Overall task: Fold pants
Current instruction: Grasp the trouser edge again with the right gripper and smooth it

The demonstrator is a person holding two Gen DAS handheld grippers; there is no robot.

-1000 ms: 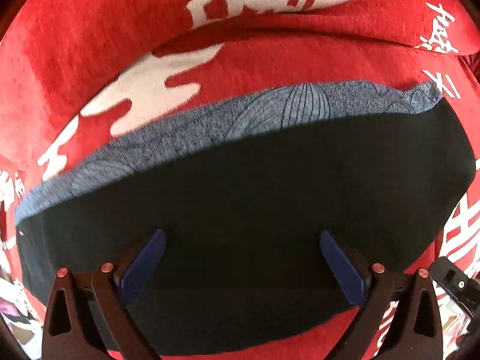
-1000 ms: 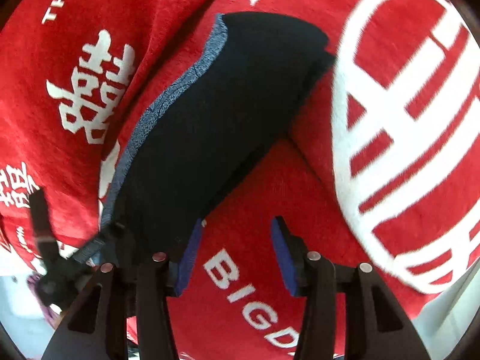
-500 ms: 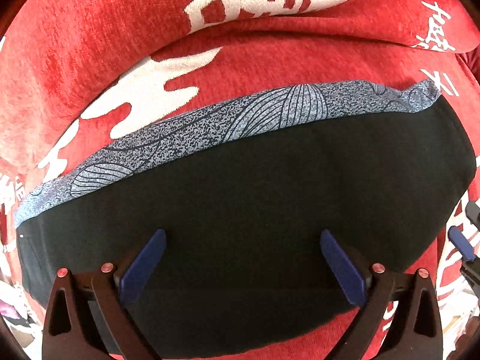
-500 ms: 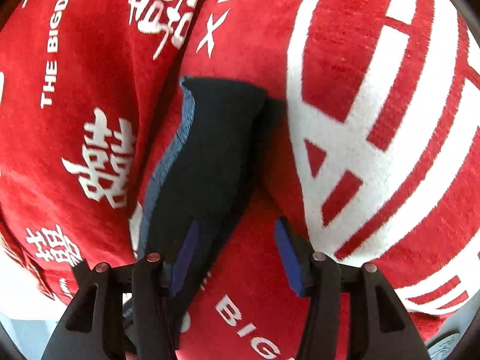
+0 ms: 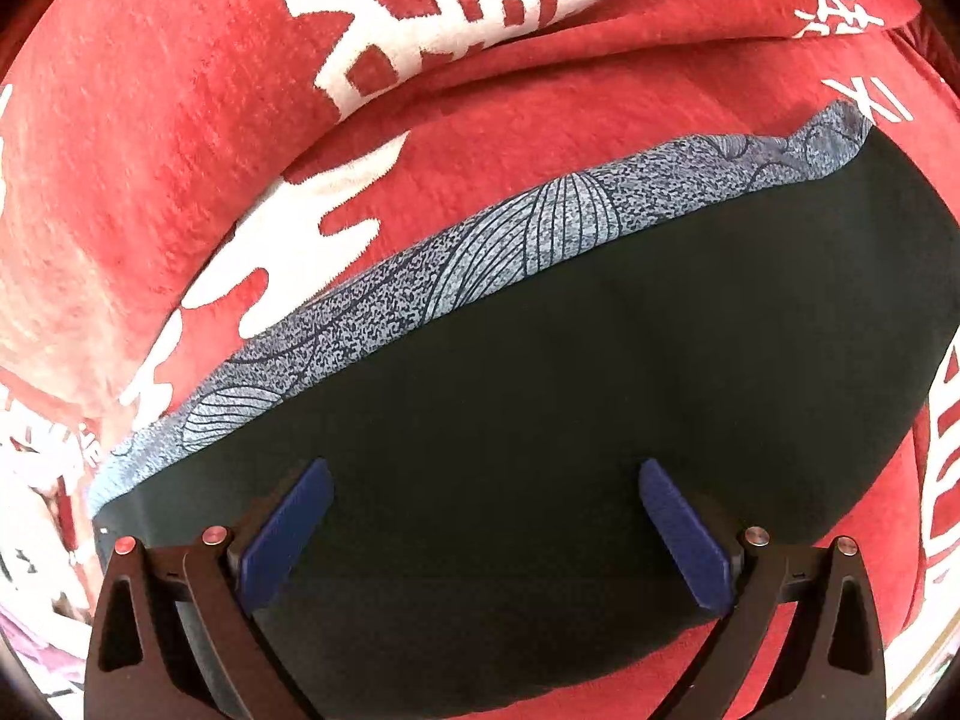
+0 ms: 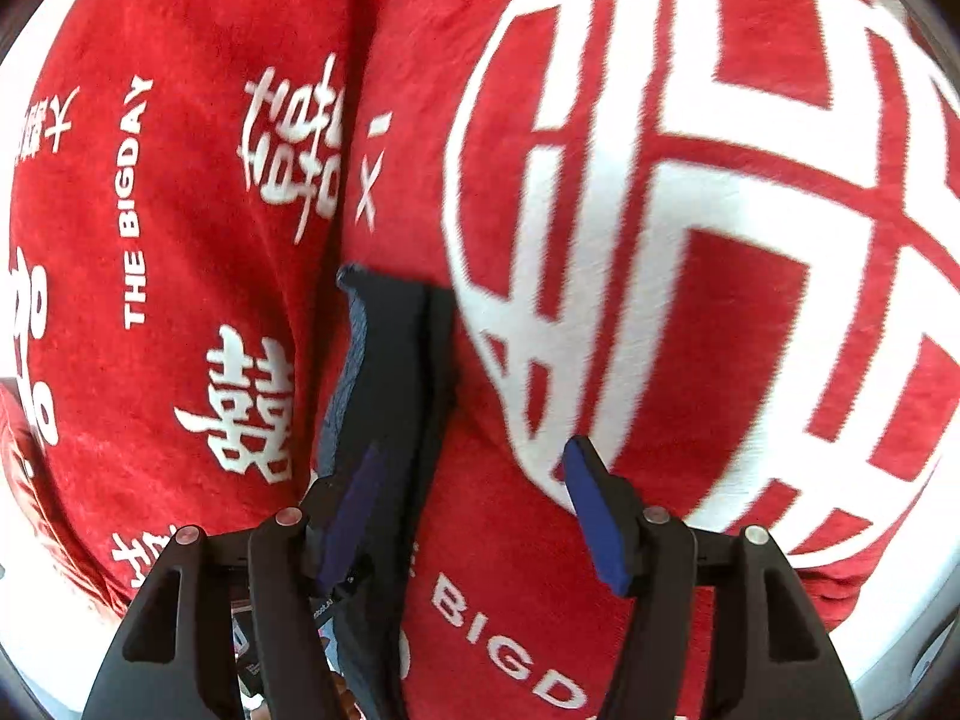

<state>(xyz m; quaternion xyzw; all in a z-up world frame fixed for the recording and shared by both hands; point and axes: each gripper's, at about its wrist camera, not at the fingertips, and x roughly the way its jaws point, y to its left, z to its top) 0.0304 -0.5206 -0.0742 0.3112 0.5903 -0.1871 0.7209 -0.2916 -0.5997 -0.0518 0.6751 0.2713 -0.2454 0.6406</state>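
The pants (image 5: 600, 396) are black with a blue-grey patterned band (image 5: 480, 252) along the far edge. They lie folded flat on a red blanket. My left gripper (image 5: 486, 528) is open and empty, hovering over the near part of the black fabric. In the right wrist view the pants (image 6: 393, 372) show edge-on as a narrow dark stack. My right gripper (image 6: 474, 510) is open and empty, its left finger (image 6: 354, 516) over the pants' near end and its right finger over the blanket.
The red blanket (image 5: 180, 138) with white characters and lettering covers the surface and has soft folds; it also fills the right wrist view (image 6: 690, 240). A pale surface edge (image 6: 900, 648) shows at the lower right.
My right gripper has swung round and pulled back, so the pants now look narrower and farther off. My left gripper has stayed open over the pants, shifting slightly.
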